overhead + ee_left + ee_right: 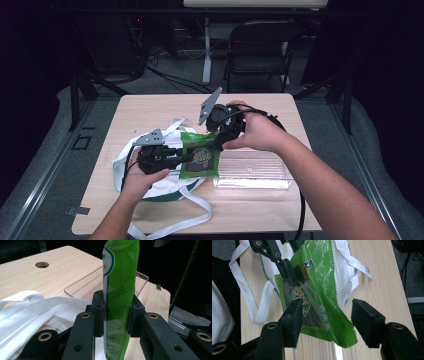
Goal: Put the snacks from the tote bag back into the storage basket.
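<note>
Starting on the left of the high view: a white cloth bag [150,172] with long straps is lying on the wooden table [150,107], one strap trailing off toward the near edge. The person's left hand [140,181] is hovering over that bag, holding the left gripper [186,157]. Its jaws are clamping a green snack packet [200,156] by its left edge — in the left gripper view the packet [120,290] is sitting edge-on, squeezed right between the two black pads, with the bag [37,307] bunched up to the left below it.

So the packet is being held up off the table, hanging between the bag and a clear plastic tray [252,172], just over the tray's left end as far as I can tell. The tray is sitting on the table's right half, near the front.

Moving right, the person's right hand [260,131] is gripping the right gripper [217,145], which is pointing down at the packet's upper right corner. In the right gripper view its jaws are standing wide apart — the packet [317,290] is hanging between and beyond them, with the left pad overlapping it, though I can't tell if it's actually touching. The left gripper [289,275] is showing there too, pinching the packet's far edge.

Behind the table a dark folding chair [260,47] is standing on the floor.
</note>
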`<move>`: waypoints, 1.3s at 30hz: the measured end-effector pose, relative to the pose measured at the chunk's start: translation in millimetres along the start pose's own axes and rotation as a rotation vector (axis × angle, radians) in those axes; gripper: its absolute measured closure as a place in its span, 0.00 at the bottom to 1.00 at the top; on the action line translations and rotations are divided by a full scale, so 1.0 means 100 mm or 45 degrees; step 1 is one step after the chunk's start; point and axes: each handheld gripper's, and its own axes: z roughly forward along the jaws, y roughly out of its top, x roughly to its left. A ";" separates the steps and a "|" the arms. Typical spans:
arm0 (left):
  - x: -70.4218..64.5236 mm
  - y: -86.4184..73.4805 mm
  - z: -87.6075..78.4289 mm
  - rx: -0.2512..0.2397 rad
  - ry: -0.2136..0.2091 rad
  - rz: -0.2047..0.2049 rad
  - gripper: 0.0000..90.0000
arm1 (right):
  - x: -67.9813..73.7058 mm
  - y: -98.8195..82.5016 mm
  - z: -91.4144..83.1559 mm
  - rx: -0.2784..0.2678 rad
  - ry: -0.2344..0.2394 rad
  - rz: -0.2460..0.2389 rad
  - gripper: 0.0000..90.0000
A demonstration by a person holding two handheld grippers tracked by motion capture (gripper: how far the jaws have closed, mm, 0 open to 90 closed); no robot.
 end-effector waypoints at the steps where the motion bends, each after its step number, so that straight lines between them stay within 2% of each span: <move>1: 0.00 0.00 0.00 0.003 -0.001 0.004 0.80 | 0.00 0.01 0.01 -0.004 0.004 0.000 0.48; 10: -0.04 0.01 0.02 -0.003 -0.014 0.028 0.80 | 0.01 0.05 0.09 0.031 0.029 -0.021 0.50; 24: -0.08 0.02 0.04 0.000 -0.027 0.050 0.80 | 0.01 0.08 0.22 0.099 0.116 -0.014 0.66; 29: -0.08 0.02 0.05 0.003 -0.038 0.059 0.80 | 0.01 0.08 0.23 0.113 0.161 0.002 0.73; 39: -0.08 0.01 0.07 0.012 -0.049 0.061 0.80 | 0.00 0.07 0.23 0.128 0.203 -0.012 0.82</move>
